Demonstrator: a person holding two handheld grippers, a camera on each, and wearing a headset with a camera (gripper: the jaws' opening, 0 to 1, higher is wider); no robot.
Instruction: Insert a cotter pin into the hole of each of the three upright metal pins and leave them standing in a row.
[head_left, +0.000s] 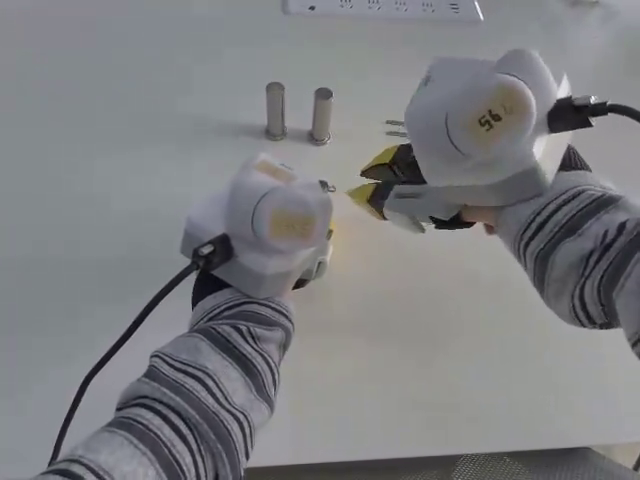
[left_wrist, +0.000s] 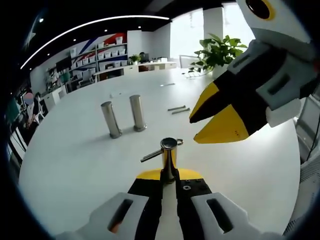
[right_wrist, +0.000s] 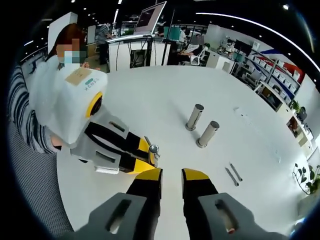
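Left claw (left_wrist: 169, 176) clamped on one metal pin (left_wrist: 169, 150) carrying one cotter pin (left_wrist: 151, 156); right claw (right_wrist: 171, 179) parted, empty. Two free metal pins (head_left: 275, 110) and two loose cotter pins (head_left: 396, 127) lie toward the tabletop (head_left: 120, 150) far edge.

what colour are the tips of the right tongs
Yellow tips on the black right tongs; clearest in the left gripper view.

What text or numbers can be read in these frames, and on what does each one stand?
"56": on the yellow disc of the right gripper, tilted; it could be 95 seen the other way up.
Small print on the tan label of the left gripper: too blurred to read.
Marks on the washed-out disc of the left gripper: unreadable.
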